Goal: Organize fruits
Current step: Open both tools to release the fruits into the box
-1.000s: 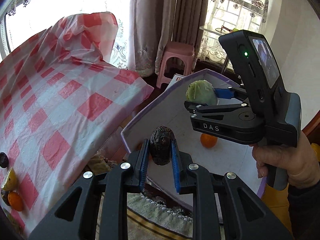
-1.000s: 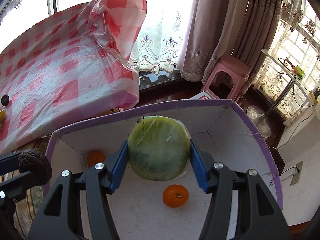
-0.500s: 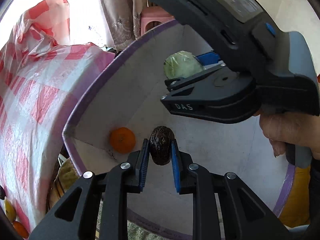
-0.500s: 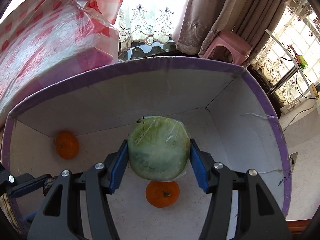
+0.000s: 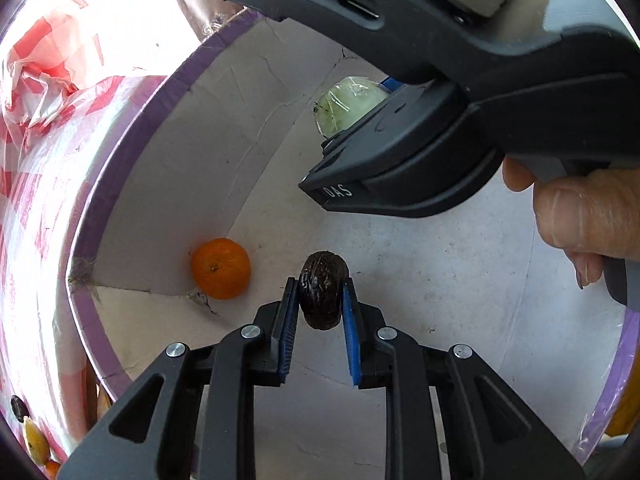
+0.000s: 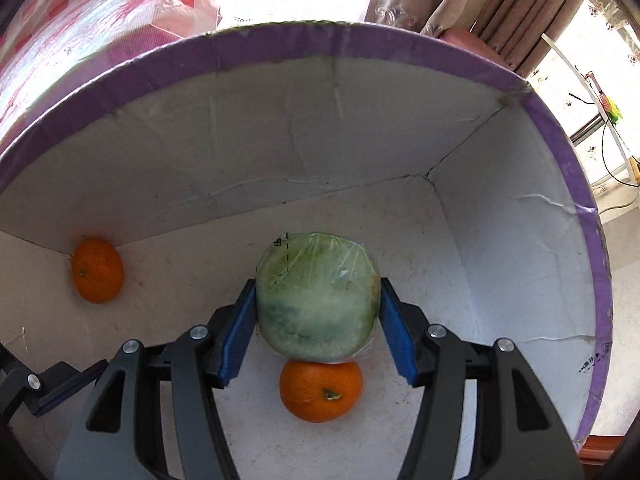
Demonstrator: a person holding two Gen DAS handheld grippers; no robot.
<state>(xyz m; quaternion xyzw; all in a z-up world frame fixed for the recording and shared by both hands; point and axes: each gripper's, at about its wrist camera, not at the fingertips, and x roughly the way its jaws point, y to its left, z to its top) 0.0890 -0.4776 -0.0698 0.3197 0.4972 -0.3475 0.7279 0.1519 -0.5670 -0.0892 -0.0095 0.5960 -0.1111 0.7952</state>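
- The left gripper (image 5: 319, 300) was clamped tight on a dark fruit (image 5: 323, 295), above the box (image 5: 132, 128) floor.
- The right gripper (image 6: 318, 322) gripped a wrapped melon (image 6: 316, 298), fingers (image 6: 239, 328) part open.
- One orange (image 6: 97, 271) sat in the box's left corner; another (image 6: 321, 391) lay under the melon.

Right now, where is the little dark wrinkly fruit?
The dark wrinkled fruit is pinched in the left gripper, low in the left wrist view, inside the white purple-rimmed cardboard box, right of a round orange tangerine.
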